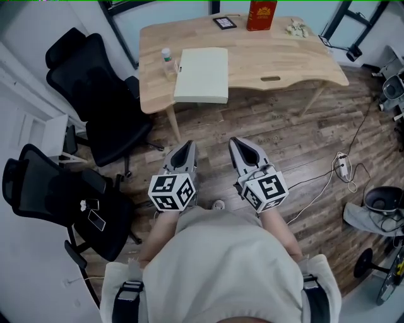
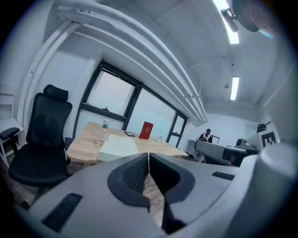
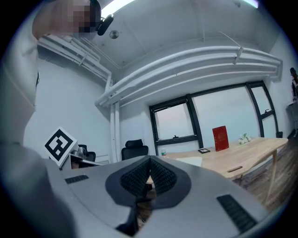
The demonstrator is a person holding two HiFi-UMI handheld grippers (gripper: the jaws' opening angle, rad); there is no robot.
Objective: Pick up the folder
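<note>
When the room is looked at from the head view, the folder (image 1: 202,74) is seen lying flat on the wooden table (image 1: 297,60), near its front edge. A small bottle (image 1: 166,60) is seen just beside it, and a red box (image 1: 261,15) is seen at the far side. The left gripper (image 1: 187,147) and the right gripper (image 1: 235,142) are held side by side over the floor, well apart from the table. Nothing is held by either one.

From the left gripper view, the two jaws of the left gripper (image 2: 148,160) are seen pressed together, with nothing between them. The folder (image 2: 119,146) is seen far ahead on the table (image 2: 81,148), beside the bottle (image 2: 104,128). A black chair (image 2: 44,139) is seen at the left.

From the right gripper view, the jaws of the right gripper (image 3: 150,162) are also seen pressed together, and nothing is pinched. Only a pale corner of the folder (image 3: 191,161) can be seen over the gripper. It lies on the table (image 3: 237,160), with the red box (image 3: 220,138) further back.

So the job is judged to be only at its start. The folder has not been touched or lifted yet. The table must first be reached and the jaws must be opened. Then an edge of the folder must be pinched, and it must be lifted off the table.
</note>
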